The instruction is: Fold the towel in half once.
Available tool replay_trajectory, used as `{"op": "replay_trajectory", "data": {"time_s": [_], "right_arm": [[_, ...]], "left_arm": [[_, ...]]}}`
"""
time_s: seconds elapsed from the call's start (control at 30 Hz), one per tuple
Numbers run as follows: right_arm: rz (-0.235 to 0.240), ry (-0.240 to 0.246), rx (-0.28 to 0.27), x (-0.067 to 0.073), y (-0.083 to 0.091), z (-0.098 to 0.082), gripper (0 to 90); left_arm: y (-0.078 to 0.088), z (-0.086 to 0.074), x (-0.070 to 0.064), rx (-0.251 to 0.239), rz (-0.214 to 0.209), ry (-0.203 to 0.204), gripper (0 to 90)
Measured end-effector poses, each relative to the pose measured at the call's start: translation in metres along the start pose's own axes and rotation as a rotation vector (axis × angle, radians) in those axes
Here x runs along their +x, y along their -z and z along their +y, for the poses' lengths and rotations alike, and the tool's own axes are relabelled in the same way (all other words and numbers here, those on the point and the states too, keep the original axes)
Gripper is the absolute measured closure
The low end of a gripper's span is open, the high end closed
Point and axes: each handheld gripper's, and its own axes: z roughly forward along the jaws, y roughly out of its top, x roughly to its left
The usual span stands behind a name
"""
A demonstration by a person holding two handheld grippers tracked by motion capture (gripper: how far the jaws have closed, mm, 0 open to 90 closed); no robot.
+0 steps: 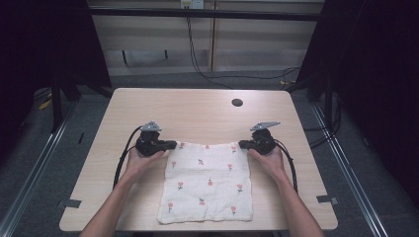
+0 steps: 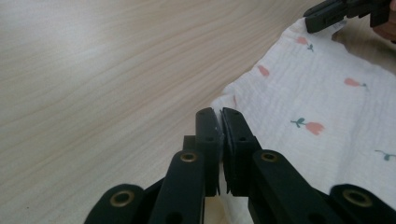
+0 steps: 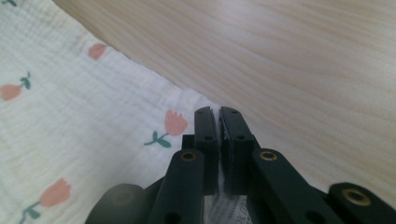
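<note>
**Both far corners of the cloth pinched, lift not yet begun**

A white crinkled cotton cloth printed with small pink tulips (image 1: 206, 181) is seen lying flat on the pale wood-grain worktop (image 1: 197, 106), towards the near edge and roughly centred between the person's forearms. Its two far corners are taken up. The left tool (image 1: 172, 144) is pressed together on the far left corner; in the left gripper view a thin white edge of fabric is caught between the black jaws (image 2: 219, 122). The right tool (image 1: 242, 144) is likewise closed on the far right corner, with cloth showing between the jaws in the right gripper view (image 3: 219, 122), and what looks like a printed label is seen just under them. The rest of the cloth is left lying on the worktop.

The work in hand is judged to be a fold or a lift of the far edge. Several risks are to be weighed. Only a narrow margin of fabric appears to be held at each corner, so a corner could be pulled free if the edge were raised sharply or the tools drawn apart too hard. If one tool were moved ahead of the other, the edge would be skewed and any fold laid crooked. The light weave could also be dragged across the smooth worktop rather than folded over, bunching the near part towards the worktop's edge.
</note>
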Motion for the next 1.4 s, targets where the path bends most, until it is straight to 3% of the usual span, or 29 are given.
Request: {"op": "replay_trajectory", "data": {"time_s": [0.37,0.57,0.77,0.87,1.13,1.4], "right_arm": [[0.041,-0.037,-0.099,-0.005,0.024,0.009,86.6],[0.098,-0.051,-0.149,-0.004,0.038,0.014,86.6],[0.129,-0.050,-0.198,-0.002,0.050,0.023,86.8],[0.126,-0.060,-0.196,-0.005,0.050,0.025,86.9],[0.113,-0.062,-0.205,-0.011,0.055,0.035,86.9],[0.081,-0.047,-0.206,-0.018,0.062,0.051,87.0]], "left_arm": [[0.013,0.004,0.001,-0.051,-0.017,0.016,86.2],[0.022,0.007,-0.008,-0.066,-0.025,0.000,86.2],[0.032,0.009,-0.004,-0.100,-0.026,0.013,86.2],[0.034,0.011,-0.001,-0.119,-0.028,0.027,86.3],[0.032,0.033,-0.004,-0.127,-0.006,-0.018,86.2],[0.026,0.050,0.002,-0.139,0.017,-0.013,86.3]]}}
